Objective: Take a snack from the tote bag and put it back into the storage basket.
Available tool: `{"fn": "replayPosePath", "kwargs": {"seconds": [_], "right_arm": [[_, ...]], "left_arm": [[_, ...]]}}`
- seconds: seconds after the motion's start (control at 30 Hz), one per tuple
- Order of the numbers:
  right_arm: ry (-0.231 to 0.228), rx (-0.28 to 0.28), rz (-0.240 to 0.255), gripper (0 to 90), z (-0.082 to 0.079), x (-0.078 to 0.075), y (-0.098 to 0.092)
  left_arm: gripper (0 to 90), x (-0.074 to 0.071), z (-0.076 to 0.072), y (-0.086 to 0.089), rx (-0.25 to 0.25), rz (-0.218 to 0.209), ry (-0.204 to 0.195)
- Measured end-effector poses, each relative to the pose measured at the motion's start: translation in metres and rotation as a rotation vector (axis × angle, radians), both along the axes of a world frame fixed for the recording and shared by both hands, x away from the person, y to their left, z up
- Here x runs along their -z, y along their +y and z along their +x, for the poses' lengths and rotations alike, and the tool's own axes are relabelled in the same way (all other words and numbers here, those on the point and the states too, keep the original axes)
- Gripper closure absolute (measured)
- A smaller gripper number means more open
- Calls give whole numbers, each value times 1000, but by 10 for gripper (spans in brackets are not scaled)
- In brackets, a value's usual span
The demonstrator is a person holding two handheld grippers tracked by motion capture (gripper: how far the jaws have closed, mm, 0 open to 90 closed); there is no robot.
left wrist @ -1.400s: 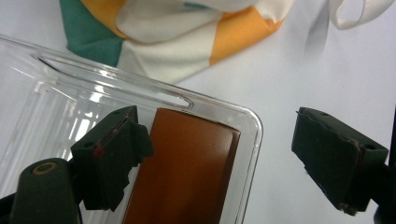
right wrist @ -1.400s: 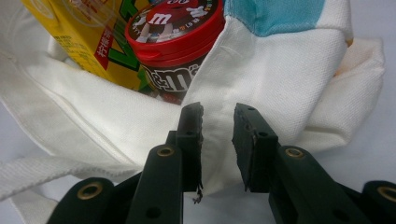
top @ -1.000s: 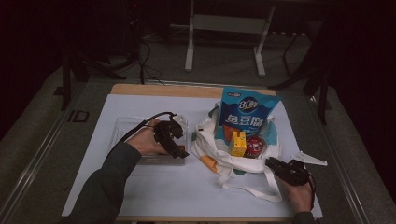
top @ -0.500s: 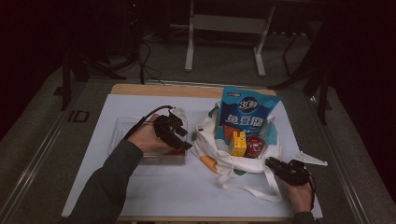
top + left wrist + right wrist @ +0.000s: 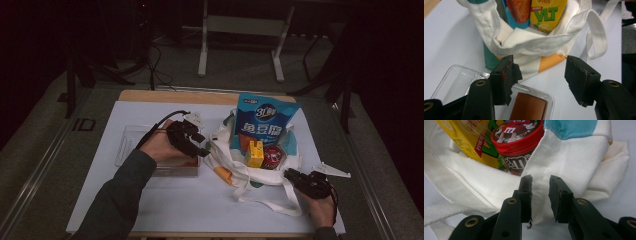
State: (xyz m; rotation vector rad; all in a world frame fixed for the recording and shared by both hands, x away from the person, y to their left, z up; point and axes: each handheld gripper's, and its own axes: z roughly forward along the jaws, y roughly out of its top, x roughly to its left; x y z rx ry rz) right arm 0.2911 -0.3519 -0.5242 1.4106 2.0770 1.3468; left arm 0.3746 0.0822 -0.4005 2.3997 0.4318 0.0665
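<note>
high view: left gripper [image 5: 196, 144] raised over the right end of the clear tray [image 5: 129, 140], just beside the left wall of the white tote bag [image 5: 235, 167]; a second ago lower and further left, pointing down into the tray, now lifted and turned toward the bag. jaws just been closing, from full spread to a narrower gap, yet apart with nothing between the pads. left gripper view: black fingers [image 5: 505, 77] standing wide of each other above the tray's near corner, a brown block [image 5: 529, 107] lying in the tray below them, bag mouth beyond with the yellow drink carton [image 5: 547, 13] inside. right gripper [image 5: 300, 179] at the near right of the table, unmoved since the earlier frames, at the bag's near-right rim. right gripper view: two pads [image 5: 527, 195] close on either side of a fold of the white cloth, a slim gap visible between them; cannot tell whether clamped on the cloth or merely beside it. in the bag, unchanged: blue snack packet [image 5: 265, 122] upright at the far side, carton near the middle, red-lidded candy tub [image 5: 272, 156] just right of it. bag straps [image 5: 270, 202] trailing toward the near edge, same as before.
</note>
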Motion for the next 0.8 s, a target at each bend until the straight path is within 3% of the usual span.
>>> {"fn": "replayPosePath", "kwargs": {"seconds": [0.23,0.63,0.8], "right_arm": [[0,1,-1,718,0,0,0],[1,-1,0,718,0,0,0],[-3,-3,-2,718,1,0,0]], "left_arm": [[398,-3,-3,-5,-6,-26,-35],[396,-11,-2,-25,2,-85,-49],[392,-12,-3,-36,12,-88,-62]]}}
